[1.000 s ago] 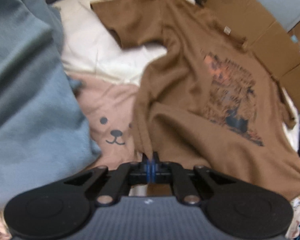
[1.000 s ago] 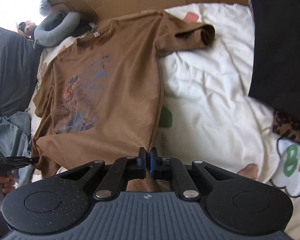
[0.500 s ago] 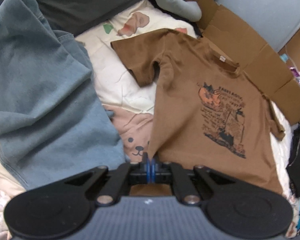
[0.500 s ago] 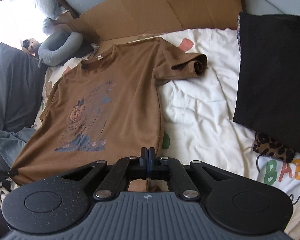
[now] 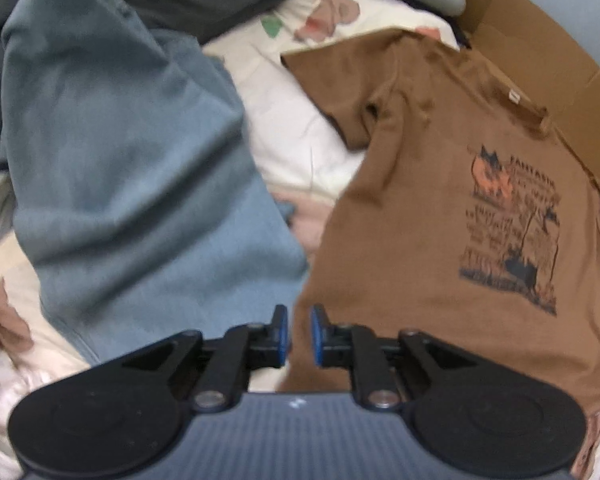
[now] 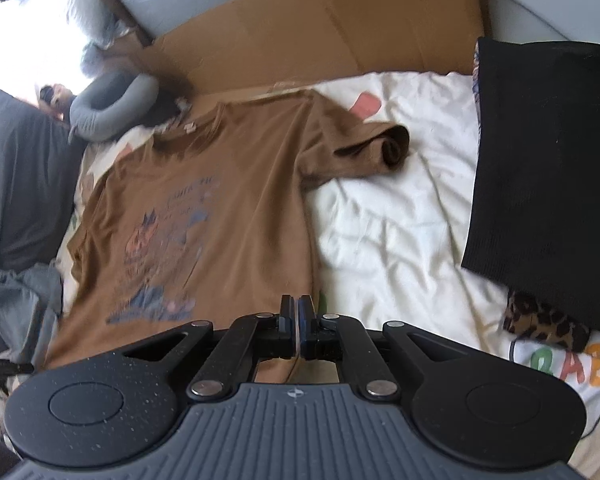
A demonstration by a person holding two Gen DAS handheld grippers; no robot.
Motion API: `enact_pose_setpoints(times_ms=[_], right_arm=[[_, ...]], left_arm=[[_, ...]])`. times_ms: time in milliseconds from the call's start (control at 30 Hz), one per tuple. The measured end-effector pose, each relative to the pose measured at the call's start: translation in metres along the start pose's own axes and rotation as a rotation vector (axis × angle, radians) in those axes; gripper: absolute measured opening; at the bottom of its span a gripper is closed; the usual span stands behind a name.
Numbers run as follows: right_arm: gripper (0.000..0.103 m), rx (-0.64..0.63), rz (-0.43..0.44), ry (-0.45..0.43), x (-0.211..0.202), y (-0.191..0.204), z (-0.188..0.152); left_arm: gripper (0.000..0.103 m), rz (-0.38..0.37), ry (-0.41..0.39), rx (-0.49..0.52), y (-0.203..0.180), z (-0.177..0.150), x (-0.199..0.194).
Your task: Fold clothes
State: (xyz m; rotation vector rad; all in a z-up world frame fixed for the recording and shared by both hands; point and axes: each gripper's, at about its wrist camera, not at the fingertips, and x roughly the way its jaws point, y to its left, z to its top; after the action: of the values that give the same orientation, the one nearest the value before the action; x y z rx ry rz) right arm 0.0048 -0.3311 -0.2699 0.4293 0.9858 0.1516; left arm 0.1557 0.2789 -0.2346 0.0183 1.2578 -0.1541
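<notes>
A brown T-shirt with a dark and orange print lies face up and spread flat on a white printed bed sheet. My left gripper is at the shirt's bottom left hem corner, open by a small gap, with brown cloth showing between the blue pads. My right gripper is at the bottom right hem corner, shut on the T-shirt's edge. The right sleeve is curled over on itself. The left sleeve lies flat with a fold.
A blue-grey garment lies heaped just left of the shirt. A black garment and a leopard-print piece lie to the right. Flattened cardboard lines the far edge, with a grey neck pillow beside it.
Both grippers pulled the hem back and laid the shirt out flat. The left gripper, shut on the hem before, has now opened a little.
</notes>
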Motion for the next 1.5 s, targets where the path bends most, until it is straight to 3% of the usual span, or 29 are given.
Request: enact_pose_setpoints(times_ms=[200, 300, 367, 500, 767, 833, 1000, 1300, 1500], right_arm=[[0.028, -0.023, -0.016, -0.041, 0.012, -0.011, 0.015], [0.030, -0.030, -0.017, -0.051, 0.019, -0.015, 0.021], [0.040, -0.034, -0.024, -0.059, 0.024, -0.017, 0.026], [0.047, -0.044, -0.045, -0.073, 0.038, -0.021, 0.033], [0.049, -0.099, -0.101, -0.063, 0.069, -0.026, 0.054], [0.053, -0.136, -0.120, -0.061, 0.077, -0.026, 0.062], [0.054, -0.161, -0.126, -0.062, 0.091, -0.031, 0.077], [0.053, -0.111, -0.129, -0.051, 0.116, -0.046, 0.084], [0.052, -0.040, -0.120, -0.058, 0.135, -0.059, 0.080]], left_arm=[[0.028, 0.050, -0.040, 0.027, -0.003, 0.043, -0.017], [0.031, 0.090, -0.068, 0.052, -0.013, 0.060, -0.018], [0.034, 0.087, -0.070, 0.045, -0.018, 0.070, -0.014], [0.039, 0.077, -0.070, 0.060, -0.038, 0.087, 0.003], [0.044, 0.038, -0.067, 0.128, -0.106, 0.111, 0.054], [0.053, 0.030, -0.075, 0.145, -0.121, 0.116, 0.065], [0.053, 0.009, -0.075, 0.173, -0.150, 0.130, 0.090], [0.057, -0.035, -0.087, 0.247, -0.199, 0.143, 0.129], [0.057, -0.111, -0.085, 0.282, -0.233, 0.139, 0.157]])
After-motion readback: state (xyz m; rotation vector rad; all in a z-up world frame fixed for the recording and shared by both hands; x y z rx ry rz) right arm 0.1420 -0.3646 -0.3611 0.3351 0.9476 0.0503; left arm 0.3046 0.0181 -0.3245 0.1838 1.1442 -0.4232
